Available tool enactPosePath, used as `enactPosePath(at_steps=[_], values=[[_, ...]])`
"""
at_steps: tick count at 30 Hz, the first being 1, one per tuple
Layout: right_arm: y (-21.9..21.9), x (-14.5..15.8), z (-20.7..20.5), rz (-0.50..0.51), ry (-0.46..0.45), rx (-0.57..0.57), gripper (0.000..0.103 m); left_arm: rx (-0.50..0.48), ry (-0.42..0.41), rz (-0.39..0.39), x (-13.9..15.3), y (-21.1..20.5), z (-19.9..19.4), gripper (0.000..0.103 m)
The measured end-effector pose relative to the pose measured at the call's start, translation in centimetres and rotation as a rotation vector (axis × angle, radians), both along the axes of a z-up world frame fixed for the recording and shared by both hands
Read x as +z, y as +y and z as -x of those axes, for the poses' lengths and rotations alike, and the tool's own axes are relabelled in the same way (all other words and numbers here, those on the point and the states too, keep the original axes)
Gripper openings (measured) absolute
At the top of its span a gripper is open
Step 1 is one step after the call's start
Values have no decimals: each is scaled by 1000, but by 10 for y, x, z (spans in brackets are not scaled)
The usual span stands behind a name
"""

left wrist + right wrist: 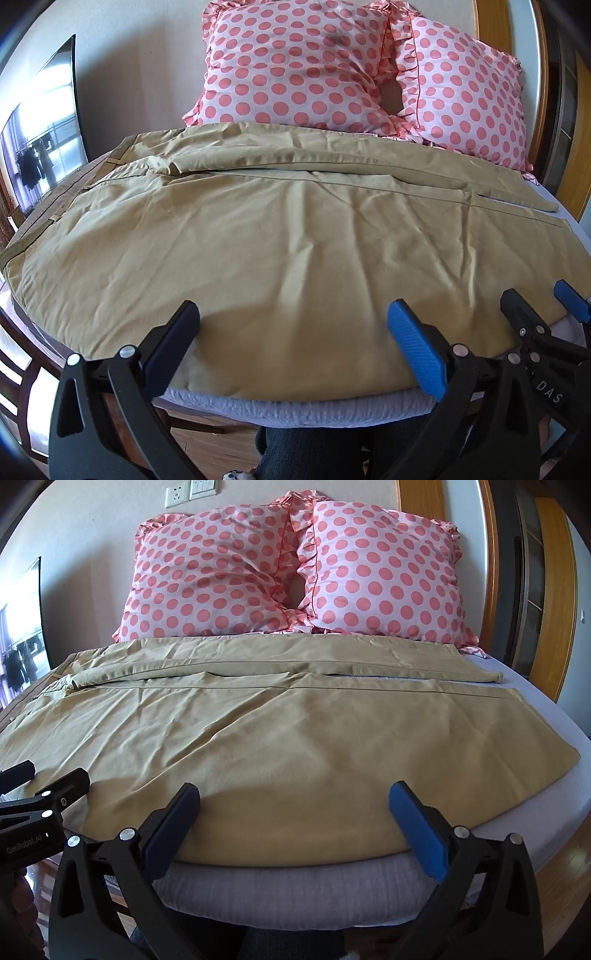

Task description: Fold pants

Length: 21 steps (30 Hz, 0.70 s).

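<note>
Tan pants lie spread flat across the bed, waistband at the left, both legs running to the right; they also show in the right wrist view. My left gripper is open and empty, hovering over the near edge of the near leg. My right gripper is open and empty over the same near edge, further right toward the hem. Each gripper shows in the other's view: the right one at the right edge, the left one at the left edge.
Two pink polka-dot pillows lean on the wall behind the pants. The grey mattress edge is just under my grippers. A mirror stands at the left, a wooden door frame at the right.
</note>
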State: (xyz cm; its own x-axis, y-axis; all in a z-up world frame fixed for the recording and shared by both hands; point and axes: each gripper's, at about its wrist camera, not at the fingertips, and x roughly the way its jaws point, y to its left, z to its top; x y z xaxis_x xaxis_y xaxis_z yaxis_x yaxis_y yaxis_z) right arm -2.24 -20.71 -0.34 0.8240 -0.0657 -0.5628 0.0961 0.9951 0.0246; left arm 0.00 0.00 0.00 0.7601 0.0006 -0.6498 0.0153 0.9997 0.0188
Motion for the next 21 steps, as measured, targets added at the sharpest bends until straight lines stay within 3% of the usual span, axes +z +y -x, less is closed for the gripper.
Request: enactPosePath(at_steps=[21], values=[[0, 0, 0, 1, -4, 0, 102, 0, -12, 0, 0, 0, 1, 101]])
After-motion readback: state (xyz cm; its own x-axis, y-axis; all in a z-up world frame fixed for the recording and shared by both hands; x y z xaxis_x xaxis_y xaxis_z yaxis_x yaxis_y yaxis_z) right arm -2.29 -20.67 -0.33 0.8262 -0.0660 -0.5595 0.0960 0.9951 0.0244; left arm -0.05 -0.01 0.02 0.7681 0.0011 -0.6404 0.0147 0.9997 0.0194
